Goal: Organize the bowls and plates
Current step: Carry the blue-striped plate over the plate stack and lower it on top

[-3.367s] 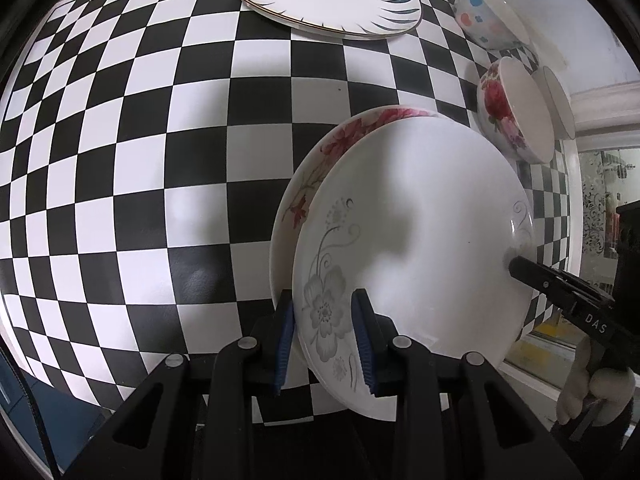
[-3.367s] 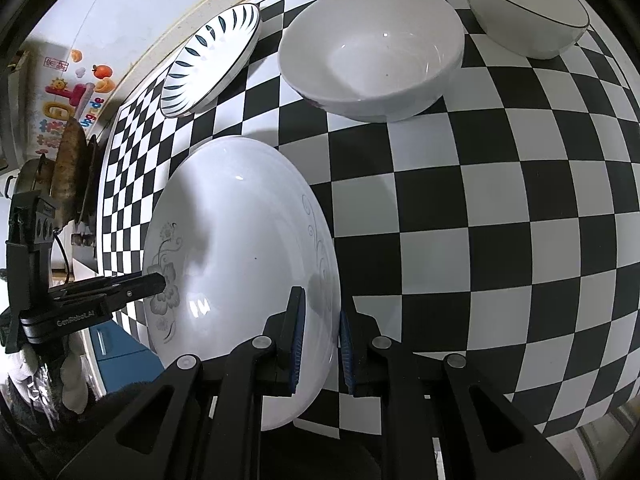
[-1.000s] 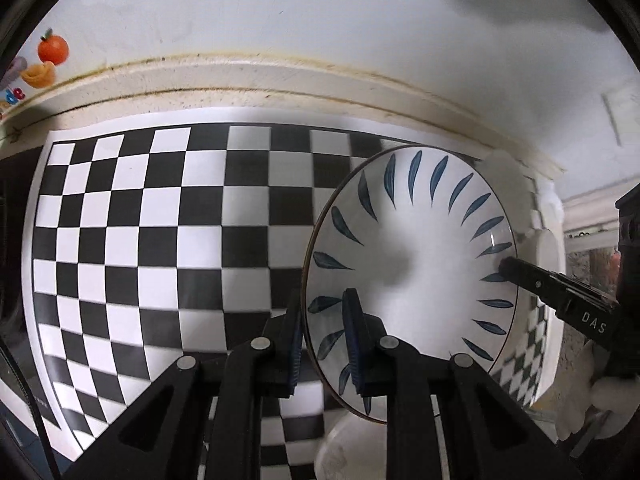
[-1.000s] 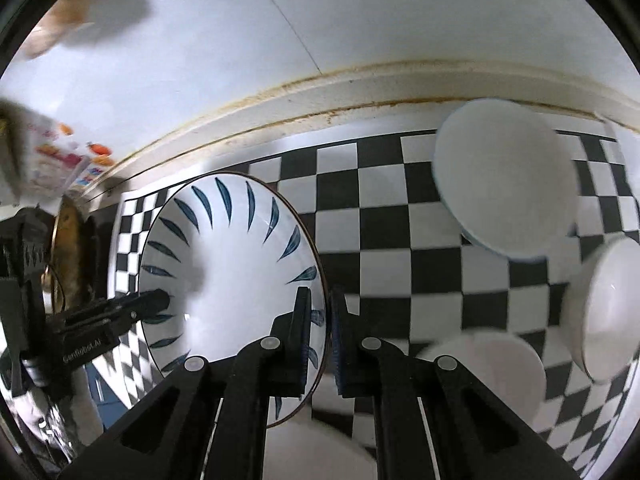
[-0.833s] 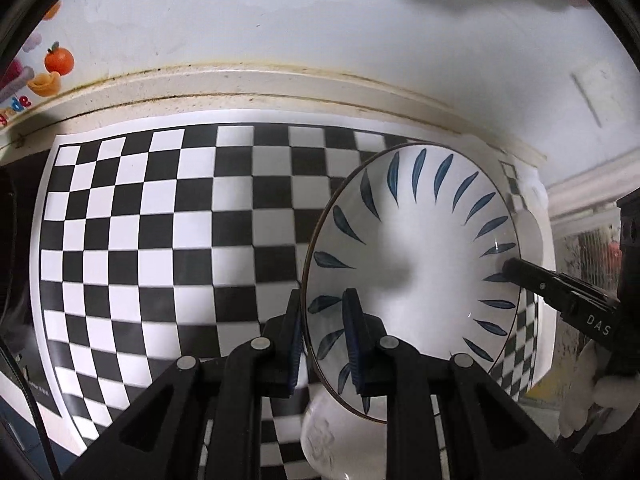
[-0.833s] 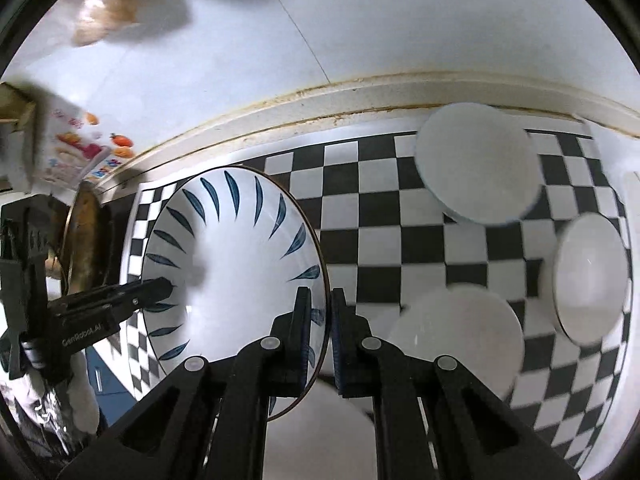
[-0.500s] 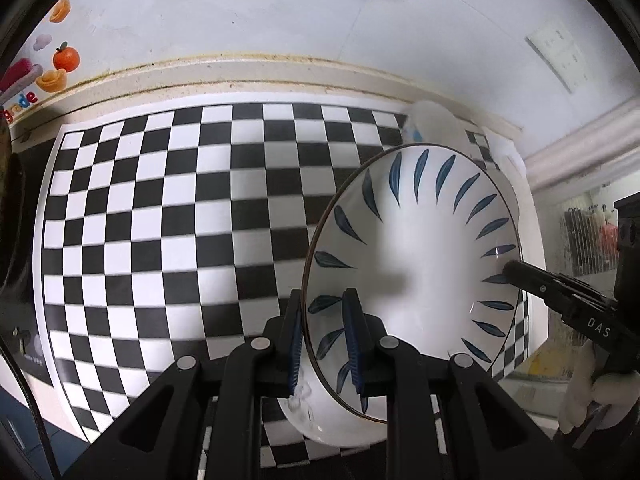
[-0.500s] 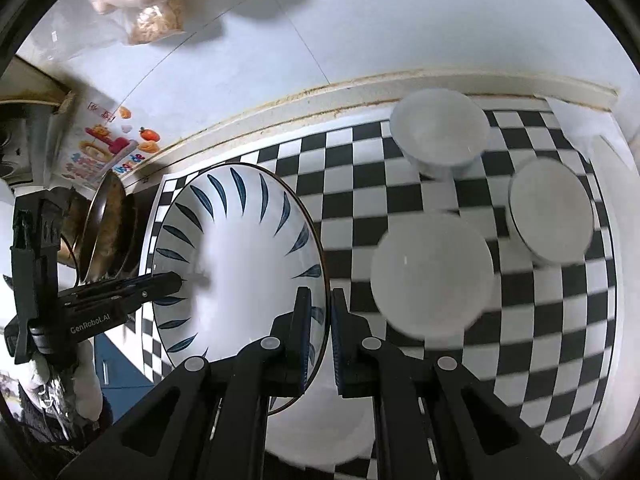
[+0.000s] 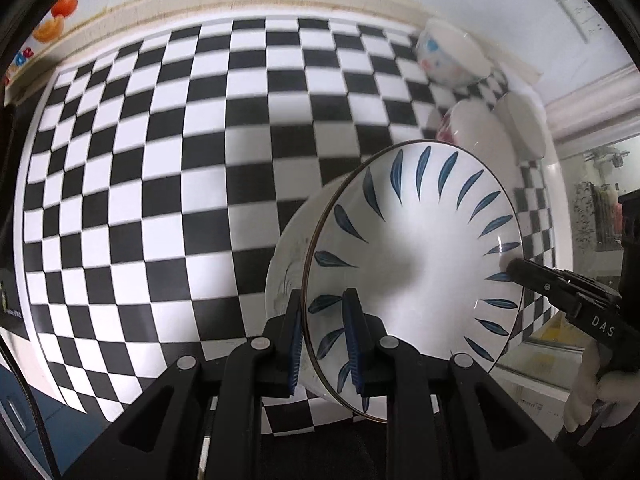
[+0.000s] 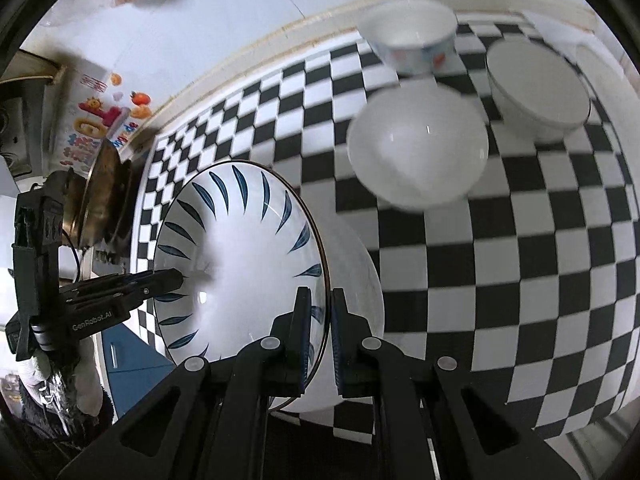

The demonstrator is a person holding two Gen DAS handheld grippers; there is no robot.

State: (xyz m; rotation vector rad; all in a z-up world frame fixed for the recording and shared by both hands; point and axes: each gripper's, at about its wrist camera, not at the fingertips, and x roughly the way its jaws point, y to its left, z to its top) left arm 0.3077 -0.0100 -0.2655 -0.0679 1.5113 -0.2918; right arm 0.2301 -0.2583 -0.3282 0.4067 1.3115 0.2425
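Observation:
A white plate with blue leaf marks [image 9: 420,256] is held by both grippers at opposite rims, tilted above the checkered table. My left gripper [image 9: 324,332] is shut on its near rim; my right gripper [image 9: 516,270] grips the far rim. In the right wrist view the same plate [image 10: 240,256] sits in my right gripper [image 10: 320,320], with the left gripper [image 10: 176,278] at its far edge. A stack of white plates [image 9: 288,256] lies just beneath, also seen in the right wrist view [image 10: 356,280].
Bowls stand on the checkered table [image 9: 140,160]: a dotted bowl [image 9: 448,56], a red-flowered bowl [image 9: 468,128] and a white bowl [image 9: 520,124]. In the right wrist view they are a plain white bowl [image 10: 420,144], a dark-rimmed bowl [image 10: 536,88] and a dotted bowl [image 10: 412,36]. A pan [image 10: 104,196] sits at left.
Both grippers have carried the blue-leaf plate down from near the wall toward the table. It now hangs just over the stack of white plates.

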